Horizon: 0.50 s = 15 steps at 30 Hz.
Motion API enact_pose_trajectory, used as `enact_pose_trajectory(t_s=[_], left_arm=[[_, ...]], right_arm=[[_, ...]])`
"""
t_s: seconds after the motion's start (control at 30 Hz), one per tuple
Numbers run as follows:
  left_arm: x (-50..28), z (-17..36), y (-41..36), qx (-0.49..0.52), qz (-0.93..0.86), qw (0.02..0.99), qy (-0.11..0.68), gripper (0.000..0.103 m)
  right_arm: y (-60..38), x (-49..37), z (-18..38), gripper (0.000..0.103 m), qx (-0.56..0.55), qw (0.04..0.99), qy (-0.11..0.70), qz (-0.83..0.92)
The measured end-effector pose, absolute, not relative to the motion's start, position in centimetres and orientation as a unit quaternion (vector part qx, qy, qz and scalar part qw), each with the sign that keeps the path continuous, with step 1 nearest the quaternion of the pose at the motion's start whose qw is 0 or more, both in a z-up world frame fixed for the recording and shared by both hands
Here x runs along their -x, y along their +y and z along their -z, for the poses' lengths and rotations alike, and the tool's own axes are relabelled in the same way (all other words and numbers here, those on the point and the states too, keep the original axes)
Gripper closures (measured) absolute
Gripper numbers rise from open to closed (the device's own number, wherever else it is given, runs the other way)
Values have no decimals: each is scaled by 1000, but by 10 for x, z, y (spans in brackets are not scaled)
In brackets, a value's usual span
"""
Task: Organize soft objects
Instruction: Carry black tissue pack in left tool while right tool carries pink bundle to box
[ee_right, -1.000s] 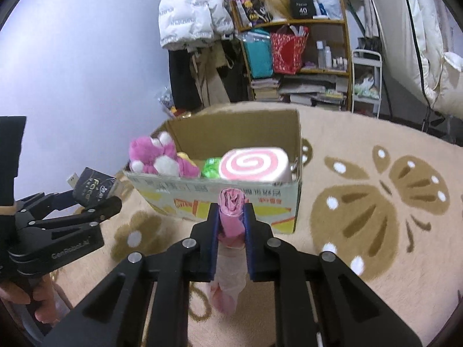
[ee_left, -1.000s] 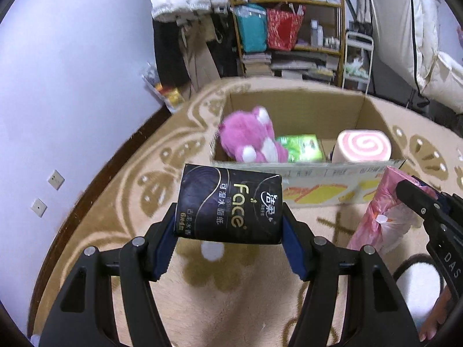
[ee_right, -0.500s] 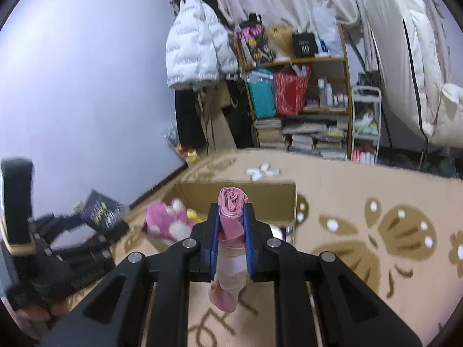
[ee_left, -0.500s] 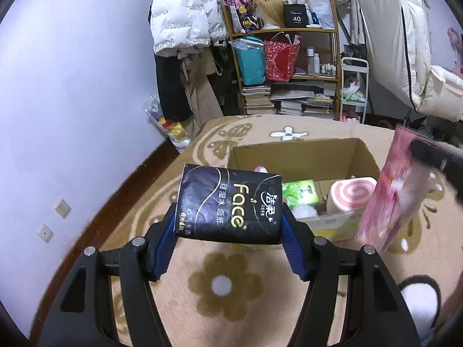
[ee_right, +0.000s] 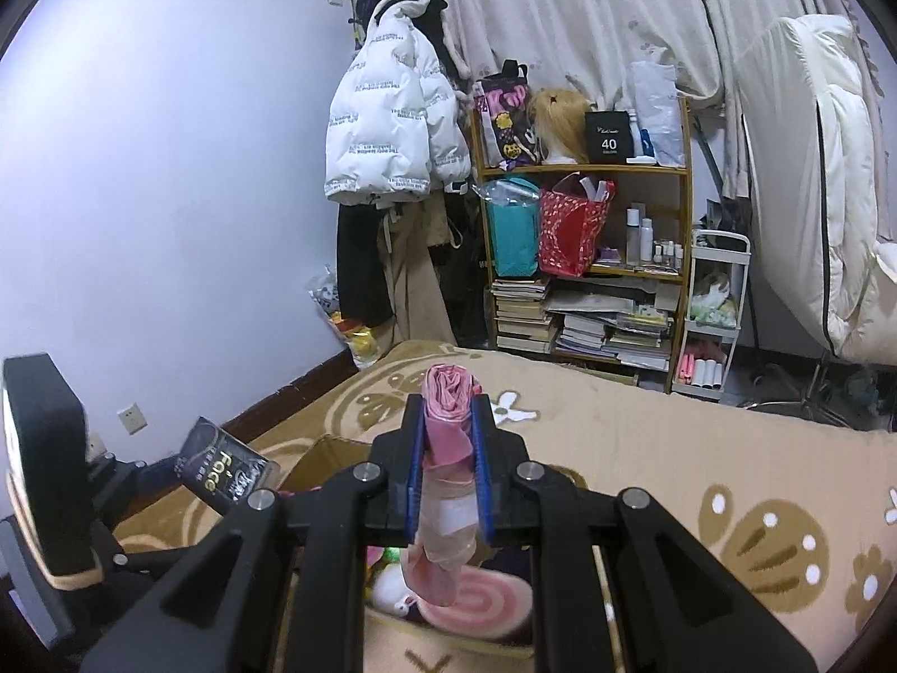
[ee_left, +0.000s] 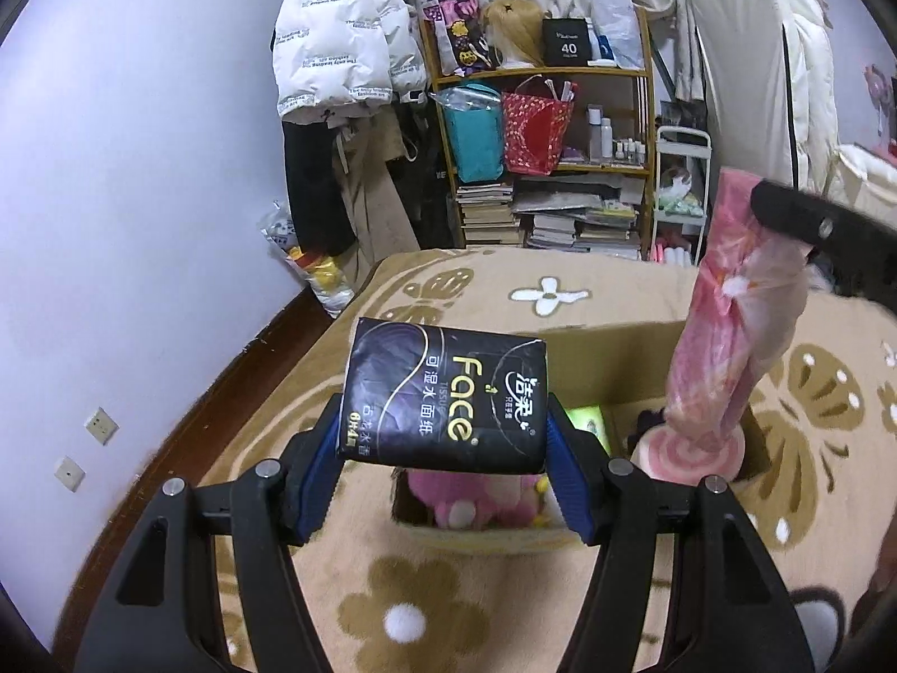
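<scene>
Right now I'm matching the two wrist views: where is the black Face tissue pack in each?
Left wrist: black tissue pack at centre, clamped in the left gripper.
Right wrist: same pack at lower left, small.
Shared landmark: the wooden bookshelf at the back wall.

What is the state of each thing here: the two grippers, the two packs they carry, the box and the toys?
left gripper: shut on black tissue pack, held above the box.
right gripper: shut on pink pack, which hangs down over the box.
cardboard box: open, standing on the carpet.
pink plush toy: lying inside the box.
swirl roll cushion: inside the box.
</scene>
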<state>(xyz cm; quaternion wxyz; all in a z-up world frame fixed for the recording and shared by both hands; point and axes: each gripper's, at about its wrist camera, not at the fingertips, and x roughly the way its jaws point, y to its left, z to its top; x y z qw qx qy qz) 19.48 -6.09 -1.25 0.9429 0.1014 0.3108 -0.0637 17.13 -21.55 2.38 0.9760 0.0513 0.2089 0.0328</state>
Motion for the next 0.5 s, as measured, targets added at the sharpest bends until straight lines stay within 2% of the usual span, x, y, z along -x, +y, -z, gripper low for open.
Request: enact_pose_trajectory(t_s=[0.23,0.5], left_arm=[[-208,30,-65,-88,73,940,322,38],[-210,41,-74,-102,79,936,328,37]], right_arm=[[-219,-197,-8,87,-59,974,220,-16],[-239,-210,4,86,-154,958,237,-53]])
